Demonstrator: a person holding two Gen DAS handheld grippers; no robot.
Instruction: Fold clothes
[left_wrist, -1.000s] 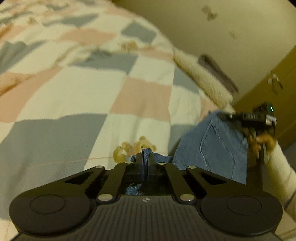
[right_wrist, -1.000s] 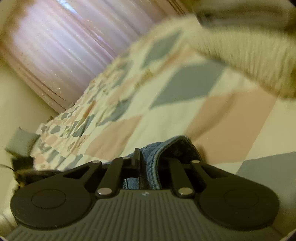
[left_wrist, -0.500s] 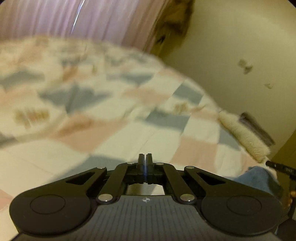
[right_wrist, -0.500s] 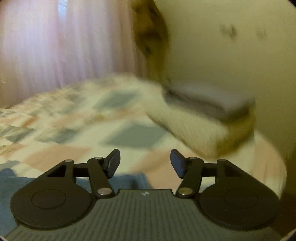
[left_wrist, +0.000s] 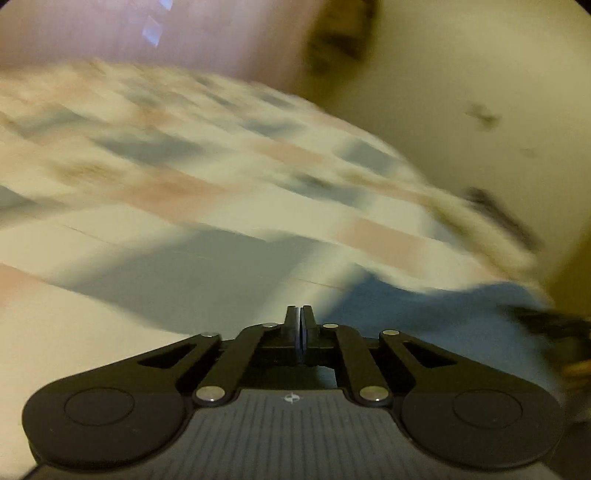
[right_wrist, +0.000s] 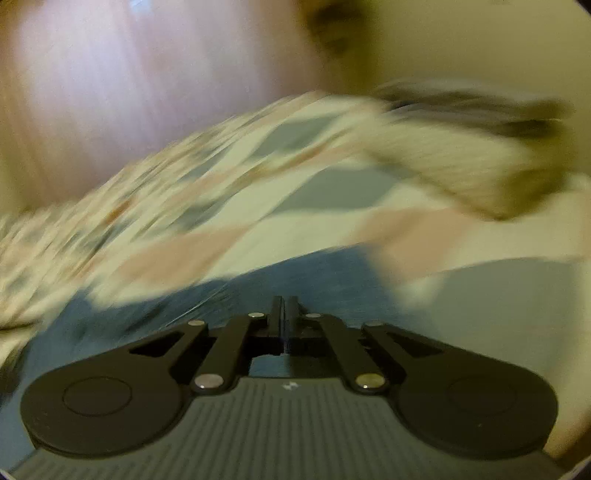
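Bedroom, dim warm light; both views smeared by motion blur. Bed covered by a patchwork quilt (left_wrist: 229, 229) in cream, pink and grey squares; pattern detail is unreadable. Pinkish curtain (right_wrist: 122, 92) behind, folds barely resolved. Cream fleecy folded item (right_wrist: 454, 162) with something dark on top lies near the wall, edges streaked; what it is cannot be told. Blue denim jeans (right_wrist: 288, 280) lie on the quilt, directly under and ahead of the right tool (right_wrist: 284, 306), lower part hidden by the tool body. Right tool's fingers pressed together, nothing seen between them. Left tool (left_wrist: 300, 317) likewise pressed together, over bare quilt, jeans just to its right. Small embossed logo on each tool body, no legible writing.
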